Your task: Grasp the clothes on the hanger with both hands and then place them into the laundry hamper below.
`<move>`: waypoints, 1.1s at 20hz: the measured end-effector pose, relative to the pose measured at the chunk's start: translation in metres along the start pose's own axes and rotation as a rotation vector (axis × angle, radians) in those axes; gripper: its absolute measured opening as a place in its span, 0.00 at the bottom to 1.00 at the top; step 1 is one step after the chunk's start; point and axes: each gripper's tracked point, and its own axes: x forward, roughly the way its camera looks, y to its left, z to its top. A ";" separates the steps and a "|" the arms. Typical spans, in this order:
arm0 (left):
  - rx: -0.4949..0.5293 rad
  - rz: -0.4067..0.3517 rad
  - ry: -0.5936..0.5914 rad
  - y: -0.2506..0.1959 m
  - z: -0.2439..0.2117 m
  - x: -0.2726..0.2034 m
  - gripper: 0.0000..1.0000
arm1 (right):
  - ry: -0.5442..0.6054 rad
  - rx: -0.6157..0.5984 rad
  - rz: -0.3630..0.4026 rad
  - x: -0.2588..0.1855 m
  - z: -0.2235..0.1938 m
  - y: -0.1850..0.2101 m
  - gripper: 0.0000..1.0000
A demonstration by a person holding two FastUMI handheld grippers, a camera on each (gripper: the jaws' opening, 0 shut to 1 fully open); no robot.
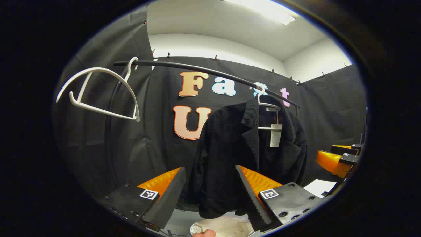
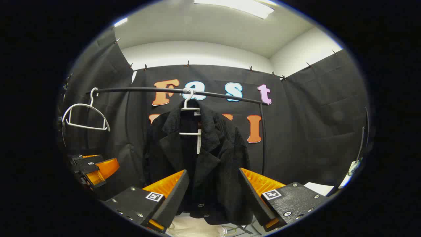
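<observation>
While the jacket (image 1: 243,154) hangs from its hanger (image 1: 268,105) on the rail (image 1: 204,70), both grippers point at it with nothing in their grasp. The left gripper (image 1: 210,194) has its fingers spread wide and empty, the jacket's lower half framed in the gap beyond them, apart from both pads. The right gripper (image 2: 213,194) is equally wide open and empty, the jacket's buttoned front and hem straight ahead between its fingers.

Seen from either gripper, the jacket lies forward and somewhat up, its long axis vertical from collar to hem. From the left gripper view the right gripper sits off to the jacket's right; I cannot tell which is nearer the cloth, though both look close.

Below the jacket's hem a pale hamper (image 1: 227,227) with light cloth inside is partly visible, so the drop looks short and straight down. A spare hanger (image 1: 98,92) hangs well left of the jacket on the same rail, leaving open room between. The rail's upright post (image 2: 263,138) stands just right of the jacket, the tighter side for the right gripper.
</observation>
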 end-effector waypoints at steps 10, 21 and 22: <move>0.003 0.004 -0.006 0.003 0.002 -0.005 0.93 | 0.020 0.015 -0.004 -0.001 -0.009 0.002 0.93; -0.010 0.038 -0.003 0.023 0.001 -0.015 0.96 | 0.053 0.050 0.030 0.028 -0.014 0.024 0.93; -0.010 0.040 -0.006 0.025 0.002 -0.016 0.96 | 0.062 0.072 0.040 0.037 -0.016 0.029 0.93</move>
